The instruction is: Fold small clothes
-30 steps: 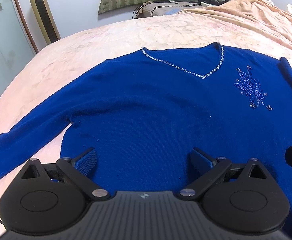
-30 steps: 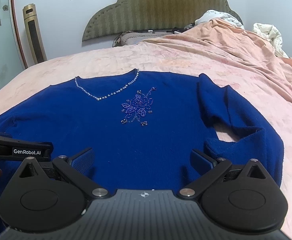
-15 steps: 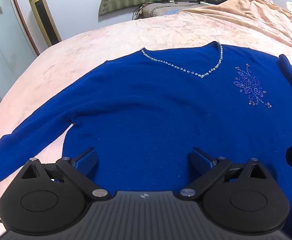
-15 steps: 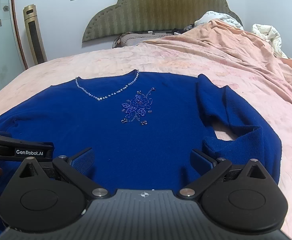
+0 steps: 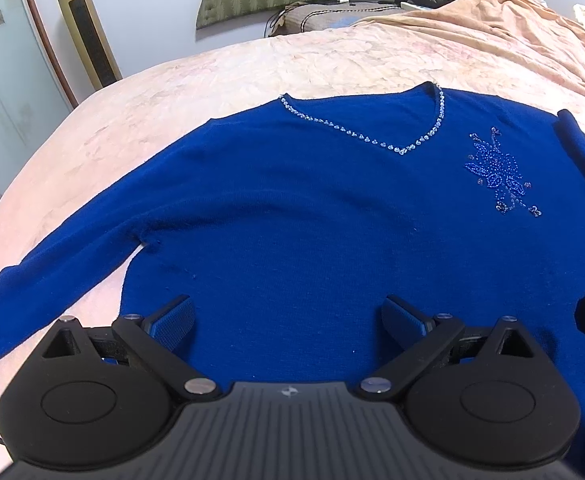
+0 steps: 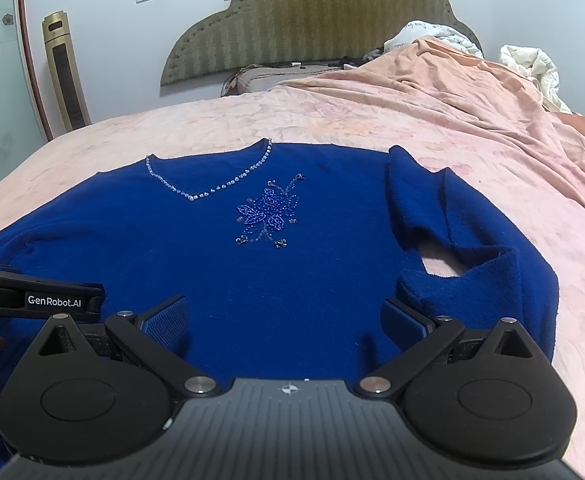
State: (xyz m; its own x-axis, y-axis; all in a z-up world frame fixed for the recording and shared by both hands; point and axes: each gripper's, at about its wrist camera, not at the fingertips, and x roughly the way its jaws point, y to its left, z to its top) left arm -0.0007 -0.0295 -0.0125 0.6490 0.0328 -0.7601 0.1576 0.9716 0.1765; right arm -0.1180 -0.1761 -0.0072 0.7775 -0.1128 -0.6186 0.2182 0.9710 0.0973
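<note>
Both grippers, left (image 5: 288, 320) and right (image 6: 286, 318), stay wide and empty, drifting slightly over the sweater (image 5: 312, 220). Nothing's gripped yet; folding hasn't begun.

This is a home bedroom: a bed (image 6: 332, 120) spread with a pink sheet, a scalloped olive padded headboard (image 6: 312, 16) against the white wall, a rumpled peach blanket (image 6: 492, 92), a pillow (image 5: 324, 18) and a gold tower appliance (image 6: 64, 72) standing in the corner.

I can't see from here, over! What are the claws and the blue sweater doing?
Both claws open, left claw and right claw over the hem. Blue sweater flat on the bed, right sleeve bunched. Nothing in the way.
</note>
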